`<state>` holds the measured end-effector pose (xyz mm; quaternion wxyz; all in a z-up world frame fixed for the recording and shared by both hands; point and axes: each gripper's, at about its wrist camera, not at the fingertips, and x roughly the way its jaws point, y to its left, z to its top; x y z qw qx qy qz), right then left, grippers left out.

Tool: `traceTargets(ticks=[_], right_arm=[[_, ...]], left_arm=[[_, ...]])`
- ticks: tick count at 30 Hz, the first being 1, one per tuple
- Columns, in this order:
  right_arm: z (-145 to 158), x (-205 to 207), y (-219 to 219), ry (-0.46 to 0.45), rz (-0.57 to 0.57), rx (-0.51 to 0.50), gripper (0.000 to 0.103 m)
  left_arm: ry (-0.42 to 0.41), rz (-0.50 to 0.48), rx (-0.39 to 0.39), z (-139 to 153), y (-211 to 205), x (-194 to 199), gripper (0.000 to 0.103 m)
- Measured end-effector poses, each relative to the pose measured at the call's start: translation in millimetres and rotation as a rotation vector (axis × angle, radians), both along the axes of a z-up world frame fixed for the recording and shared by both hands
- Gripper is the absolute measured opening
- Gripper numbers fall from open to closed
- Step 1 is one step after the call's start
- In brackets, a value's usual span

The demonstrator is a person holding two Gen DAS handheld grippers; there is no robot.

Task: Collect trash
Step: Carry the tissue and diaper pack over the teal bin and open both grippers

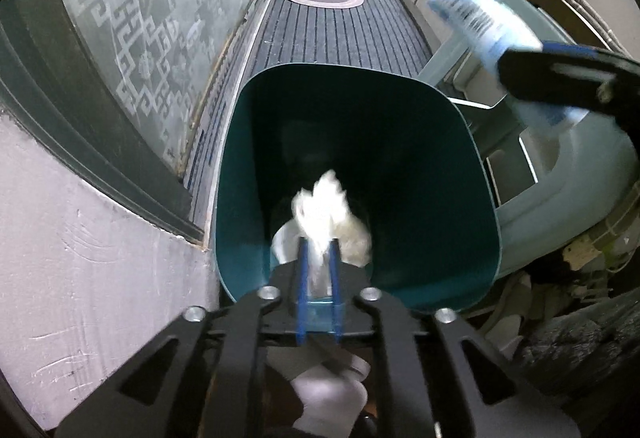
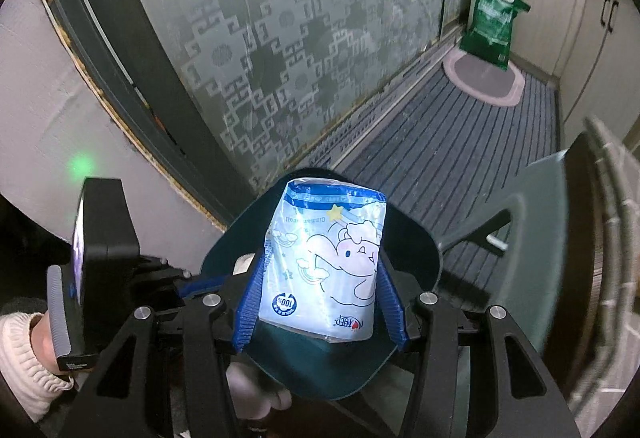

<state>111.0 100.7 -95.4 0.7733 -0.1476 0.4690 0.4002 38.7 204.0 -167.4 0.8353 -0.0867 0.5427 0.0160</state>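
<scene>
I've got the crumpled white tissue [image 1: 320,214] right at the tips of my left tool [image 1: 319,250], hanging inside the mouth of the teal bin [image 1: 440,198]; the blue fingers [image 1: 302,270] sit narrowly parted around it, and through the blur I cannot tell whether they press on it. More white paper [image 1: 354,242] lies in the bin beside it. My right tool [image 2: 320,278] is clenched on the blue-and-white cartoon packet [image 2: 324,262], pads against both its sides, held over the bin's opening [image 2: 412,238]. To the bin's right, a pale plastic stool [image 1: 560,174]. Beyond it, the striped grey mat [image 1: 340,30] runs along the frosted patterned glass door [image 1: 140,38] to an oval rug [image 2: 484,78] and a green bag [image 2: 492,26].
</scene>
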Motion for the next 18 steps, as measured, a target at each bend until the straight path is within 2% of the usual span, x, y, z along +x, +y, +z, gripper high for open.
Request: traceTargets(ticks=[2, 6, 18], right_arm=[[-11, 0, 6, 0.015, 0.006, -0.018, 0.053], [-23, 0, 12, 0.025, 0.011, -0.044, 0.053], [-56, 8, 25, 0.064, -0.003, -0.102, 0.053]], left_arm=[[-0.013, -0.002, -0.004, 3, 1, -2, 0.024], [-0.060, 0.005, 0.023, 20, 1, -8, 0.024], [-0.243, 0.038, 0.033, 93, 3, -36, 0.023]])
